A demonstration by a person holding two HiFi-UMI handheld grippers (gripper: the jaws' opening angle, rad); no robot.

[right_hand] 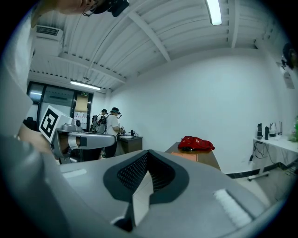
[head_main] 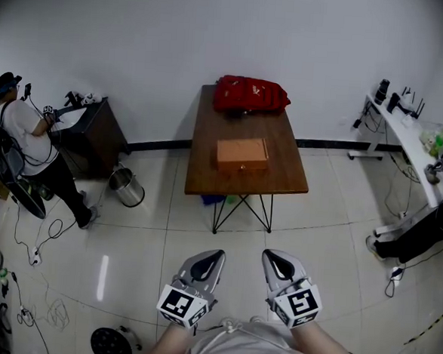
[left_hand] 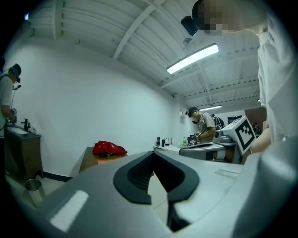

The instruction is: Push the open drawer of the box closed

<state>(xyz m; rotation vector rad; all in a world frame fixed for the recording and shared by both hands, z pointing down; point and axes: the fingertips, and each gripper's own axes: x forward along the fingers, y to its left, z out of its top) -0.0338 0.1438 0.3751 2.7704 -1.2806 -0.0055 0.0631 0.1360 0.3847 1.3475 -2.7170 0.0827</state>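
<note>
**Not even at the table yet, both grippers empty**

Closest to the camera, the left gripper (head_main: 213, 255) and the right gripper (head_main: 272, 256) sit side by side, tucked in against the person's body and pointing forward. In each gripper's own view the jaw tips meet, and only floor shows through the gap lower down. So both are clenched on nothing.

Next comes a stretch of bare tiled floor, then the wooden table (head_main: 206, 180). The box (head_main: 242, 154) lies about mid-table with its front facing us, well apart from the grippers. From here it's too small to tell how far the drawer sticks out. Just beyond it, at the far end of the table, is a red bag (head_main: 250, 94).

Off to the far left another person (head_main: 28, 132) stands at a dark cabinet (head_main: 96, 130), with a metal bin (head_main: 128, 186) beside it.

My guess is that nothing has started, so the approach comes first.

What I'd worry about:
- The box looks loose on the table, so a hard shove may slide the whole box toward the bag instead of seating the drawer.
- An off-centre push could twist the box or jam the drawer crooked.
</note>
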